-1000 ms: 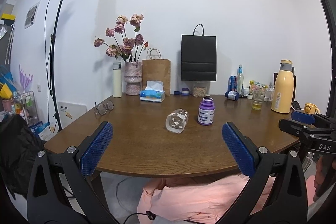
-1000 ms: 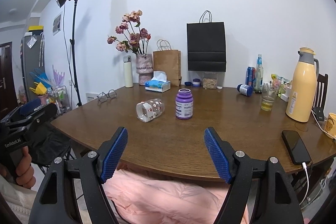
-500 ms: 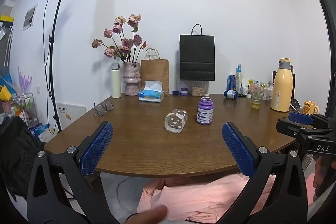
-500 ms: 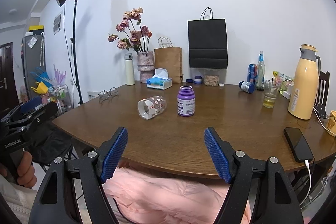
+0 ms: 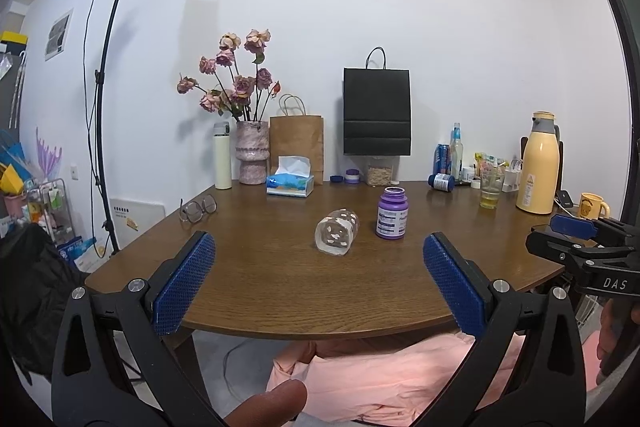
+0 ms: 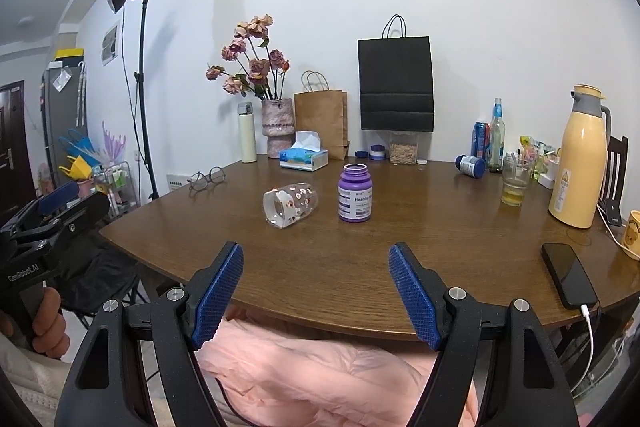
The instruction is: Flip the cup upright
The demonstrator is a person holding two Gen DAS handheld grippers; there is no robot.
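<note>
A clear glass cup point(image 5: 337, 237) with small flower prints lies on its side in the middle of the brown wooden table point(image 5: 280, 291), mouth toward me. It also shows in the right wrist view point(image 6: 289, 204). My left gripper point(image 5: 318, 283) is open and empty, held before the table's near edge, well short of the cup. My right gripper point(image 6: 315, 287) is open and empty too, at the near edge, the cup ahead and a little left. Each gripper shows at the edge of the other's view.
A purple bottle point(image 6: 355, 199) stands right beside the cup. A vase of flowers point(image 5: 251, 151), tissue box point(image 5: 290, 181), paper bags, glasses point(image 5: 197, 208), a yellow thermos point(image 6: 579, 159), a drinking glass point(image 6: 514, 183) and a phone point(image 6: 568, 275) sit around the table.
Both views have shifted slightly, so the table sits a little lower and nearer in the right wrist view. A fingertip now shows at the bottom of the left wrist view. The cup has not moved.
</note>
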